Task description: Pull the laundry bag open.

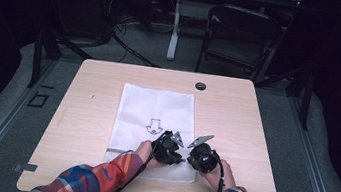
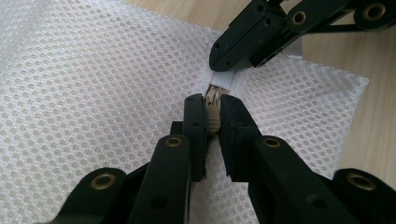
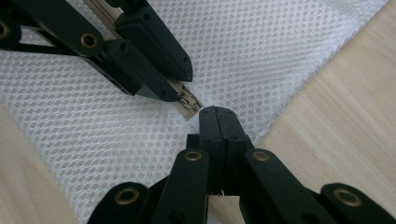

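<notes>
Plaid sleeves (image 1: 96, 179) enter at the bottom of the high view, each hand holding a gripper over the near edge of a white mesh bag (image 1: 155, 119) that lies flat on the light wooden table (image 1: 85, 114). On the bag's middle a black arrow outline is printed.

Just below frame centre in the left gripper view, the left gripper (image 2: 213, 111) has its jaws nearly closed on a pale zipper strip (image 2: 214, 106) running along the mesh. The strip sits between the two tips, squeezed from both sides. Above it, in the upper right of that frame, the right gripper (image 2: 223, 64) reaches down, its tip touching the white fabric band where the zipper ends.

In the right gripper view, that gripper's own jaws are pressed fully together at frame centre, their tips on the mesh just beside the zipper's end. Whether any fabric is pinched between them cannot be told. At upper left of that frame the left gripper's jaws straddle the zipper strip, with the small metal zipper pull (image 3: 185, 97) at their tips.
</notes>
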The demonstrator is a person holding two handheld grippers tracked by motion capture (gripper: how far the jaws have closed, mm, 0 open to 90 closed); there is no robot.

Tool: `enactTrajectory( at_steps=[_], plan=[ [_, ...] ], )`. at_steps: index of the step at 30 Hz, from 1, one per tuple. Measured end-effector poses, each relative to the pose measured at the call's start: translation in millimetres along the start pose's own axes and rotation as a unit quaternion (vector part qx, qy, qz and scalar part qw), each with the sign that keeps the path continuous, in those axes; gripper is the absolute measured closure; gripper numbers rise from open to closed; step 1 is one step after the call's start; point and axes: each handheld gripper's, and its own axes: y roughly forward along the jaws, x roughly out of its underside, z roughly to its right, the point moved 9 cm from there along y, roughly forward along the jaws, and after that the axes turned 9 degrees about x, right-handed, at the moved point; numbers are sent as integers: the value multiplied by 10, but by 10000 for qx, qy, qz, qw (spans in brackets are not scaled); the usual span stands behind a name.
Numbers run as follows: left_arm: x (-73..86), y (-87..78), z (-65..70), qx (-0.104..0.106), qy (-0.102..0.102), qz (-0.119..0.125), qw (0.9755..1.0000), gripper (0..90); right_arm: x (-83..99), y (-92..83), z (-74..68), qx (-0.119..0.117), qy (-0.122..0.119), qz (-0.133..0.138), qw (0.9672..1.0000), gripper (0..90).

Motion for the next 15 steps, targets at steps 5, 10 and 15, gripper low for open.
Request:
enactTrajectory(
  at_steps=[5,10,15],
  plan=[
    [12,-14,-6,30,-11,-31,10000,813,2,-3,-5,7,-5,-34,10000,900],
    [10,-13,3,14,16,-29,10000,814,2,-2,-5,-18,3,-17,10000,900],
    [23,-38,5,2,41,-105,9999,814,0,1,-8,-54,39,16,10000,900]
  ],
)
